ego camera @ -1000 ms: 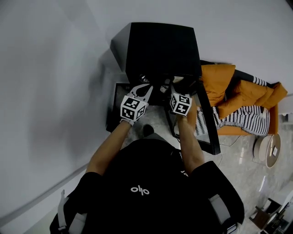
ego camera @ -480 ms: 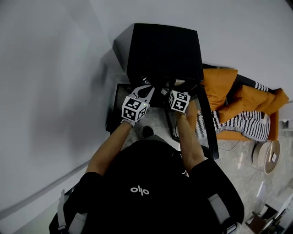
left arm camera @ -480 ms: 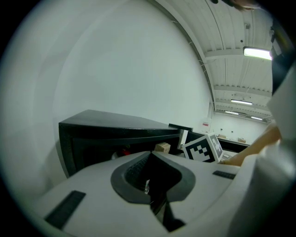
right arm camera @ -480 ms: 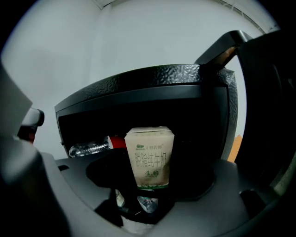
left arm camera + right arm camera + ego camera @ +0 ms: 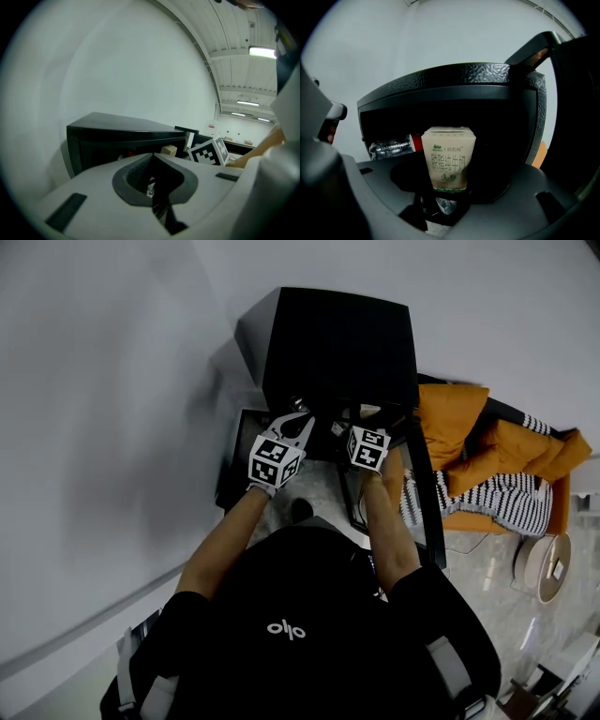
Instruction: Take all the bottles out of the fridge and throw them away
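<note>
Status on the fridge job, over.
Left gripper shut, empty. Right gripper open, jaws just closing, milk carton at their mouth, ungripped. Bottle lying in fridge beside carton. Carton crowds the reach.

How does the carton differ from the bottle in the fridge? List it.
The carton stands upright; the bottle lies on its side. The carton is an opaque beige box with green print; the bottle is clear with a red cap. Both sit inside the fridge.

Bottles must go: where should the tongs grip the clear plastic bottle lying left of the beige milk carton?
Probably across its crinkled body, from the open front of the black fridge, left of the beige milk carton: the clear plastic bottle lies sideways, its red end beside the carton.
</note>
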Demonstrator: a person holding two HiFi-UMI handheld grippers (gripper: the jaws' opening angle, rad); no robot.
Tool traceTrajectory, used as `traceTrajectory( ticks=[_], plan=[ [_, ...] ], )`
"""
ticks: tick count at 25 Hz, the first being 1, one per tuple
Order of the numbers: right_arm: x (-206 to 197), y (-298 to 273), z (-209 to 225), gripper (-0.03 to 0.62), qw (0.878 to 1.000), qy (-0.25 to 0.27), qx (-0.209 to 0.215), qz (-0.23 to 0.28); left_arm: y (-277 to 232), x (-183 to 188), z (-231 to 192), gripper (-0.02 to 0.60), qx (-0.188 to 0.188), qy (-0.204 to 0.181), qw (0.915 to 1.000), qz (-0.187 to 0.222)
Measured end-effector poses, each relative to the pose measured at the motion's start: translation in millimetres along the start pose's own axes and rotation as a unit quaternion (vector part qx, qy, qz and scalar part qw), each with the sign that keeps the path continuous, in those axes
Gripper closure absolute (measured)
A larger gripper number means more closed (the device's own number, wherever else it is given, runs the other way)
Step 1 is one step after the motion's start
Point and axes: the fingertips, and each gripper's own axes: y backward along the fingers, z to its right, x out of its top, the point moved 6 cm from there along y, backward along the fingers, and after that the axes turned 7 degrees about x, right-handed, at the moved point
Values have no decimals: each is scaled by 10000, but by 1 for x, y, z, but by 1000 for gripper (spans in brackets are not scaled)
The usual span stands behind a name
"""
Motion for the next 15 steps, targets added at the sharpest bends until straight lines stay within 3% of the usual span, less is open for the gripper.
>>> traceTrajectory(
  ticks=[15],
  plan=[
    [1,63,-47,336,9989,293,340,115,60,-8,2,580,356,261,9987,261]
  ],
)
